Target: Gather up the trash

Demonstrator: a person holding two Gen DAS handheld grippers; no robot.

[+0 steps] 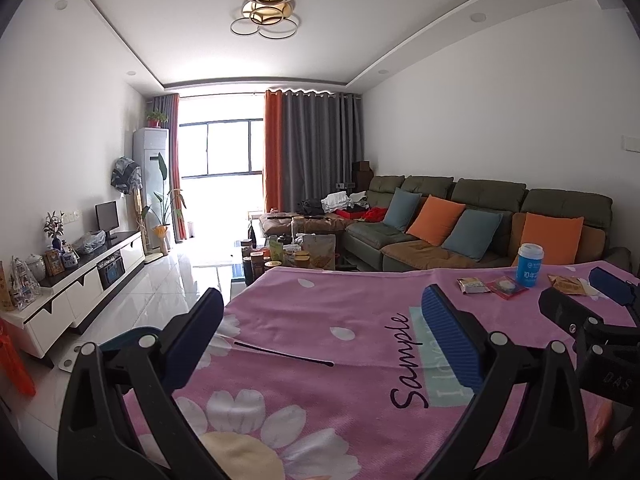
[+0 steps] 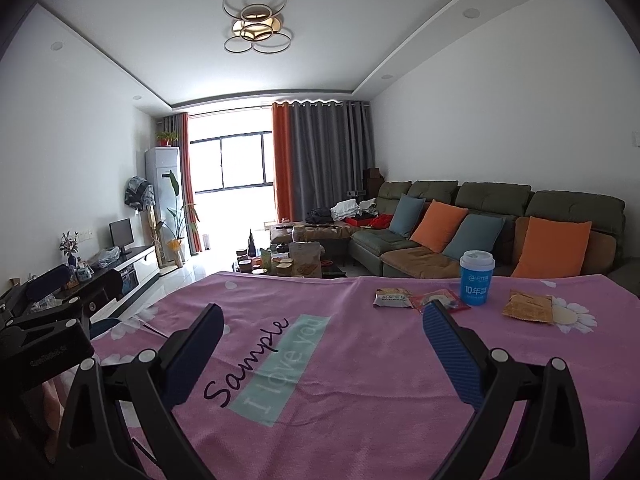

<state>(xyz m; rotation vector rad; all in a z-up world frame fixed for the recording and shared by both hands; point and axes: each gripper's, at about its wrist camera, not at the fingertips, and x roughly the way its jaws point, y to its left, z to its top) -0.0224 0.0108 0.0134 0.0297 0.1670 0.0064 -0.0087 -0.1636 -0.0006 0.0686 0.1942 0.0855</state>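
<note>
1. Nothing looks collected yet: the left gripper (image 1: 322,318) and right gripper (image 2: 322,330) hover wide open, empty.
2. Blue paper cup (image 2: 476,278), silver snack wrapper (image 2: 393,298), red wrapper (image 2: 442,300) and crinkled tan wrapper (image 2: 528,306) lie on the pink flowered cloth (image 2: 360,380), far side.

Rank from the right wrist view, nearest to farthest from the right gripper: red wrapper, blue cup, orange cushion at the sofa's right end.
1. Red wrapper, just past the right finger tip.
2. Blue cup, right behind it.
3. Orange cushion, beyond the table on the sofa.
</note>
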